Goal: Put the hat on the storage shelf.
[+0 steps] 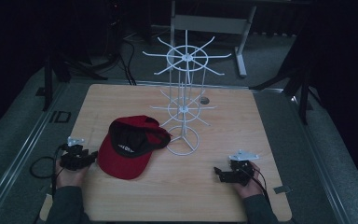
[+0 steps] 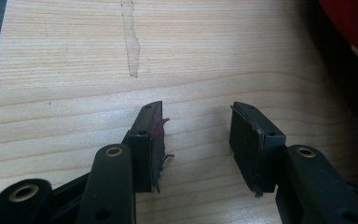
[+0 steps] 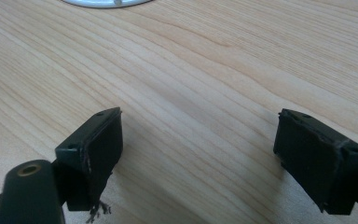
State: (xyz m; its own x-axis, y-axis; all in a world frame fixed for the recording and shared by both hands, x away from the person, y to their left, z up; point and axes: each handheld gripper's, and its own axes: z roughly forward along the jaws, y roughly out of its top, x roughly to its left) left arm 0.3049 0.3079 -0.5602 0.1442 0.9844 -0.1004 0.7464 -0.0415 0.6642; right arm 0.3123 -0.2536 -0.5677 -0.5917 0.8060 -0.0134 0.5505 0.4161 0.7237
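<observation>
The left gripper [image 1: 91, 156] rested on the pale wooden worktop [image 1: 242, 126], just to the left of the red baseball cap with a black lining [image 1: 129, 148]. In the left gripper view its jaws stood partly apart with only bare wood between them, and the pads [image 2: 154, 144] pressed on nothing; a sliver of the cap's red cloth [image 2: 354, 32] showed at the upper right corner of that view, clear of the jaws. The person's left hand [image 1: 70, 176] held this gripper from behind, its cable looping off over the worktop's edge.

The cap lay upside down, opening upward, its peak pointing toward the person. Its right edge lay close against the round base of the white wire display stand with two tiers of radiating hooks [image 1: 184, 109], which stood upright just right of the cap, near the middle of the worktop.

Well to the right of the cap, and nearer the person than the stand's base, the right gripper [image 1: 218, 172] lay low over the wood in the person's right hand [image 1: 246, 185]. Its jaws stood wide apart, empty, touching nothing; in the right gripper view the rim of the stand's base [image 3: 103, 3] showed at the top edge, beyond them.
</observation>
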